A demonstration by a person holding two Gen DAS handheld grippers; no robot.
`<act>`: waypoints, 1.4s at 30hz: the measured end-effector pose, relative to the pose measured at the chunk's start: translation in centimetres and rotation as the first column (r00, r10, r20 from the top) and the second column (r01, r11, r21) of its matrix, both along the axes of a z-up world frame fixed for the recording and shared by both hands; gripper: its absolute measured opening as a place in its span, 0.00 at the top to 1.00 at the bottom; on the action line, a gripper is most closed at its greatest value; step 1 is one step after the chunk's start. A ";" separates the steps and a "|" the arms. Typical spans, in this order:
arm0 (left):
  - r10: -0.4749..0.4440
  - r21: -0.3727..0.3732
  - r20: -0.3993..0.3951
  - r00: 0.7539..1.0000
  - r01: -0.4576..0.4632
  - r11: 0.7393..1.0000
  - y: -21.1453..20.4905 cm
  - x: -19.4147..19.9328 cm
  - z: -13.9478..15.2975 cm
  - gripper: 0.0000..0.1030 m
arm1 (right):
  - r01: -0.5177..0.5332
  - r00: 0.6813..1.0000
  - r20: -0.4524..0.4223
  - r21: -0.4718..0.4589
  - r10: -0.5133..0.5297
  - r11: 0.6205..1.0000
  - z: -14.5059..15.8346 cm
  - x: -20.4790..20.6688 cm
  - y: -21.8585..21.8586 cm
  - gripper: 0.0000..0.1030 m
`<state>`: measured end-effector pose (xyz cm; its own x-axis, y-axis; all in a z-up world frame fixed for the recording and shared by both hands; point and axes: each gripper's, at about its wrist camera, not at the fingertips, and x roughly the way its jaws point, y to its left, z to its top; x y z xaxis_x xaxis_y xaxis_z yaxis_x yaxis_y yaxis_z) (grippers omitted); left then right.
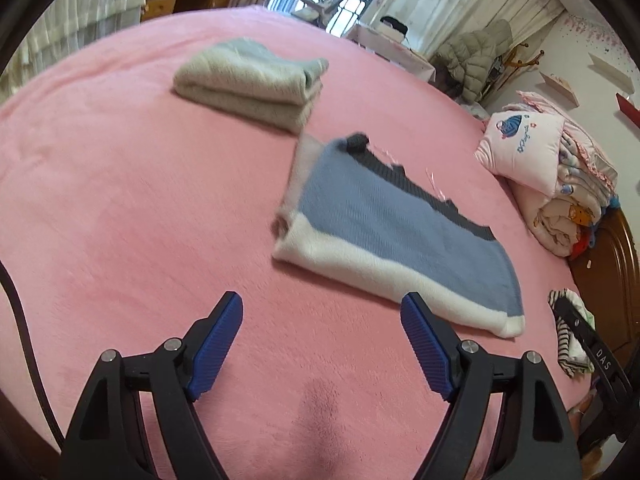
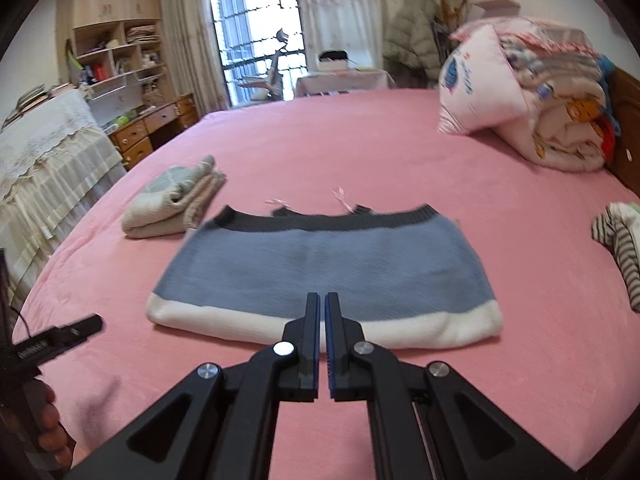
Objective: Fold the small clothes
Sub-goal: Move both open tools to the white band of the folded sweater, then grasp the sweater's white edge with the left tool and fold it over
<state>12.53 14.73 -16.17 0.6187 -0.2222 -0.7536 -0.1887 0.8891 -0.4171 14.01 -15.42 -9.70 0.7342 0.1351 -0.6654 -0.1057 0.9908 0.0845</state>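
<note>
A blue knit garment (image 2: 324, 264) with a dark grey band and a white hem lies folded flat on the pink bed (image 2: 480, 184); it also shows in the left wrist view (image 1: 384, 220). My left gripper (image 1: 322, 308) is open and empty, above the blanket just short of the garment's white hem. My right gripper (image 2: 322, 300) is shut with nothing between its pads, at the middle of the white hem. A folded beige-green sweater (image 1: 252, 80) lies further back, also in the right wrist view (image 2: 176, 200).
A striped garment (image 2: 620, 248) lies crumpled at the right bed edge, also in the left wrist view (image 1: 572, 332). A pink pillow (image 2: 476, 92) and rolled quilts (image 2: 568, 108) sit by the wooden headboard (image 1: 608, 280). Drawers (image 2: 148, 132) and a window stand beyond the bed.
</note>
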 end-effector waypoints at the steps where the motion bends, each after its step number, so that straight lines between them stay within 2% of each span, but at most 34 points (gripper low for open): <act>1: -0.003 -0.009 -0.007 1.000 0.003 1.000 -0.1 0.2 -0.6 0.22 | -0.008 1.000 0.007 -0.001 0.008 1.000 -0.3 0.0 0.6 0.98; 6: -0.006 -0.112 -0.063 0.998 -0.001 0.994 -0.1 1.8 -3.8 0.22 | -0.040 0.999 0.000 -0.004 0.040 0.999 -2.0 1.1 2.4 0.98; 13: -0.018 -0.210 -0.077 0.997 0.001 0.978 -0.4 4.2 -6.6 0.22 | -0.053 0.998 -0.024 -0.002 0.053 0.999 -4.5 2.6 3.2 0.98; 18: -0.013 -0.299 -0.090 0.996 -0.015 0.954 -0.6 6.5 -8.9 0.22 | -0.056 0.997 -0.046 0.000 0.056 0.998 -6.2 4.3 3.2 0.98; 24: 0.024 -0.379 -0.056 0.998 -0.044 0.924 -0.2 8.8 -10.1 0.22 | -0.061 0.996 -0.060 0.013 0.061 0.998 -7.7 5.9 3.4 0.98; 29: 0.049 -0.415 -0.032 0.998 -0.058 0.908 -0.3 10.5 -10.8 0.21 | -0.068 0.995 -0.074 0.018 0.070 0.997 -8.9 6.6 3.8 0.98; 36: 0.067 -0.403 0.003 0.998 -0.060 0.913 -1.2 12.6 -11.0 0.18 | -0.071 0.993 -0.095 0.023 0.073 0.997 -10.0 7.3 4.0 0.98; 42: 0.112 -0.444 0.011 0.994 -0.095 0.891 -1.1 14.0 -11.1 0.18 | -0.068 0.992 -0.103 0.027 0.070 0.997 -10.6 7.7 4.0 0.98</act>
<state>26.53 13.65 -27.31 0.6805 -0.4607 -0.5698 -0.2476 0.5873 -0.7705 21.71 -11.43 -20.31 0.6499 0.1997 -0.7333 -0.1634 0.9790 0.1218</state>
